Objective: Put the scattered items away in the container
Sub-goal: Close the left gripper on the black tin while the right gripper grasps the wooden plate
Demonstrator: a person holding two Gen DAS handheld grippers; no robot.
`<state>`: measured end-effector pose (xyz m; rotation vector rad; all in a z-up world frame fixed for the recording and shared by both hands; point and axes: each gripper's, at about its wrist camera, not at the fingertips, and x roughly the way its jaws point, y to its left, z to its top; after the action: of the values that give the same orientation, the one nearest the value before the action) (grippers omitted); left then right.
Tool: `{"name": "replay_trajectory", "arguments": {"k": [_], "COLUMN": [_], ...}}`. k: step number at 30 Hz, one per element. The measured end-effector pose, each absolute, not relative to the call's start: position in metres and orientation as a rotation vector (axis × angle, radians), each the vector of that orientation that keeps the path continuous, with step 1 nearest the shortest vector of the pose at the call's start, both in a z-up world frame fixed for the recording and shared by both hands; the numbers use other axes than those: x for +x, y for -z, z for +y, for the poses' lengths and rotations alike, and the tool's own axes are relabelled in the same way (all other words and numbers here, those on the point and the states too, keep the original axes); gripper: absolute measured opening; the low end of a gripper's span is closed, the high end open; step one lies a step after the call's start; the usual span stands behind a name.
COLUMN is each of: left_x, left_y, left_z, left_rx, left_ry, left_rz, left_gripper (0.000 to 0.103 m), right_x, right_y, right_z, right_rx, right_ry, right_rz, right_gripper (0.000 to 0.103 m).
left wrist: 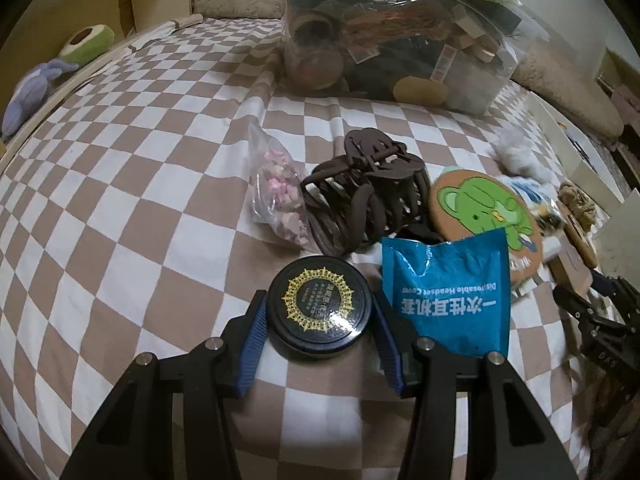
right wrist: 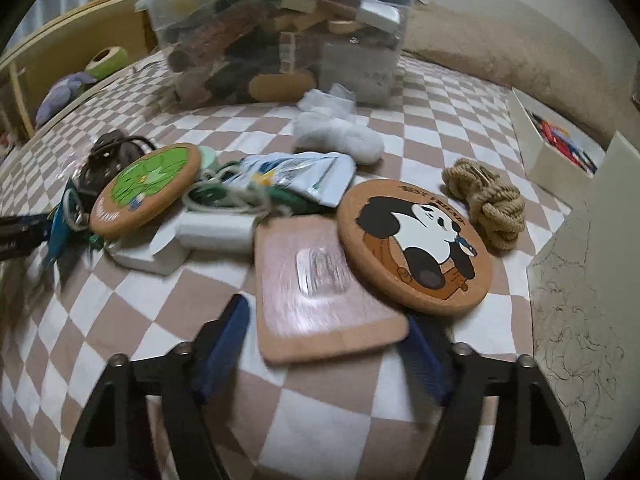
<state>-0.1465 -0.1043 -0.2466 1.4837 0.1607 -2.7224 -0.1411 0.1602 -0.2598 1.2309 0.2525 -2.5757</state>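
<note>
Left gripper (left wrist: 318, 320) spread around the black round tin (left wrist: 318, 316), pads beside it, contact unclear; blue packet (left wrist: 446, 300) just right of the tin. Only via right wrist: right gripper (right wrist: 328, 342) parted around a blurred pink card (right wrist: 320, 288), panda coaster (right wrist: 416, 246) overlapping it. Clear container (right wrist: 280, 36) behind, top cut off.

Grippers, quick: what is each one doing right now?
Left gripper: open, fingers either side of the black round tin.
Right gripper: open around the wooden card, not clamped.

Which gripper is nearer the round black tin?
Left. The left gripper has the black tin between its open fingers; the right gripper sits off at the wooden card.
</note>
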Motion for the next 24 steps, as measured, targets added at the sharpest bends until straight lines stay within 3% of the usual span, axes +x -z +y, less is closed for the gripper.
{"name": "replay_trajectory", "arguments": {"k": [24], "left_x": [-0.115], "left_y": [0.236], "left_z": [-0.094], "left_rx": [1.464], "left_ry": [2.705], "left_rz": [0.306], "left_gripper": [0.050], "right_x": [-0.062], "right_y": [0.260], "right_z": [0.159], "right_rx": [1.221], "right_ry": [2.519], "right_rz": [0.338], "right_gripper": [0.065]}}
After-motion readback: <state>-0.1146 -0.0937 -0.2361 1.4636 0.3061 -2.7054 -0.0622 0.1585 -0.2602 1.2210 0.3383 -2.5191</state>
